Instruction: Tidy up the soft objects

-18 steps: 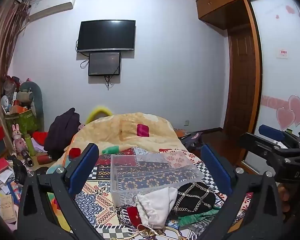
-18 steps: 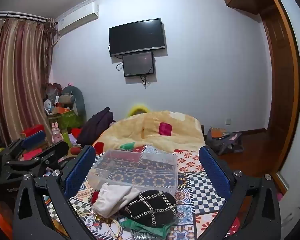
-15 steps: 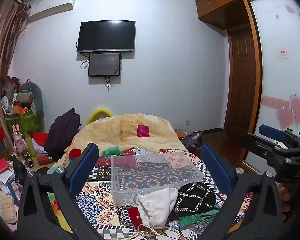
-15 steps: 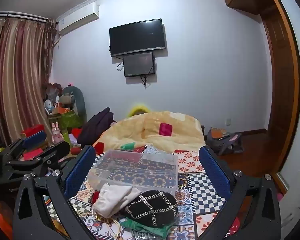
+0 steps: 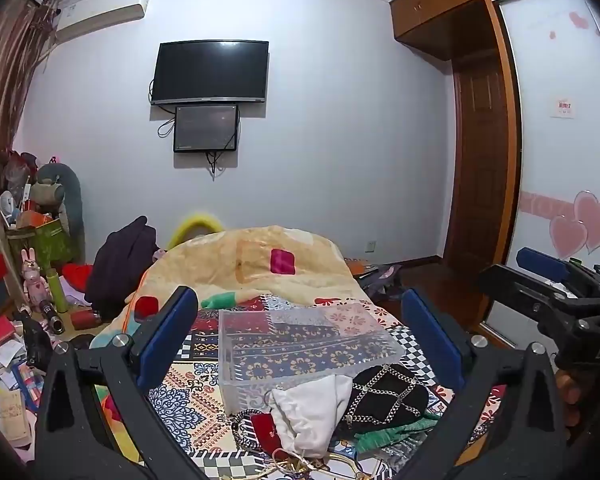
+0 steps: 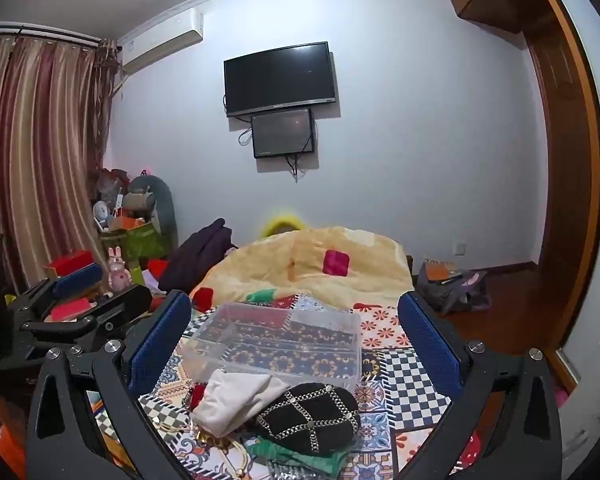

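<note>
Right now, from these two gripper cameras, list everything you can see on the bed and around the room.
Clear plastic storage box: one, transparent, on the patterned bedspread, nothing visible inside.
White cloth pouch: one, in front of the box.
Black chain-trimmed soft bag: one, beside the pouch, on a green cloth.
Small red pouch: one, left of the white pouch.
Yellow blanket: one, heaped behind the box.
Dark jacket: one, left of the blanket.
Wall screens: two, black, large television above a smaller screen.
Pink rabbit figure: one, among the clutter on the left.
Left gripper: open, empty.
Right gripper: open, empty.
</note>
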Motion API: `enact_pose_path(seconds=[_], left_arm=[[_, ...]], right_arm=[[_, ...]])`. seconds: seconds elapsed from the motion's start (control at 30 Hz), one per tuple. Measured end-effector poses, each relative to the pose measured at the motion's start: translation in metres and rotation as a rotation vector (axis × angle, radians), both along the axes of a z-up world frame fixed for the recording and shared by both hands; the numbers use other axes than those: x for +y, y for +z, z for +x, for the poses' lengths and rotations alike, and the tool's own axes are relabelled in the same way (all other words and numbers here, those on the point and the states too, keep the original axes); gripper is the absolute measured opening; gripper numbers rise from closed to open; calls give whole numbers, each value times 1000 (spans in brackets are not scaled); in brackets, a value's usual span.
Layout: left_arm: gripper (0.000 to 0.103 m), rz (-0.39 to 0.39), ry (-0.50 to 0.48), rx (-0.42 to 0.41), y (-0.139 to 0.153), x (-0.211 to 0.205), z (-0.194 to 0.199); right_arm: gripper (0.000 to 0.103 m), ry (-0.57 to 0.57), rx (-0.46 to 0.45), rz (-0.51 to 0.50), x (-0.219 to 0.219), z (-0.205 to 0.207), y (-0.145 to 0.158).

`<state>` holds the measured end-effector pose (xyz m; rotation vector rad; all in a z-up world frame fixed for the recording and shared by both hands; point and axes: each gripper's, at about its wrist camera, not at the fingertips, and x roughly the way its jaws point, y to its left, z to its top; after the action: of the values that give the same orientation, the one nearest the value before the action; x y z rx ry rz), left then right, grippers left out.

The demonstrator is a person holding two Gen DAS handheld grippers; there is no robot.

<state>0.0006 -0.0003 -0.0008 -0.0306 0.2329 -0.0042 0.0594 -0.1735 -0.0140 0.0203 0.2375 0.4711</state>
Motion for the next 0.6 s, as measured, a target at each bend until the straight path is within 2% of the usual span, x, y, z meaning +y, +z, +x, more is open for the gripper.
enact_pose_path(seconds=[0.6], left_arm=[[103, -2, -3, 1, 0, -2, 1]], right_arm=[[103, 3, -5, 8, -2, -2, 0]])
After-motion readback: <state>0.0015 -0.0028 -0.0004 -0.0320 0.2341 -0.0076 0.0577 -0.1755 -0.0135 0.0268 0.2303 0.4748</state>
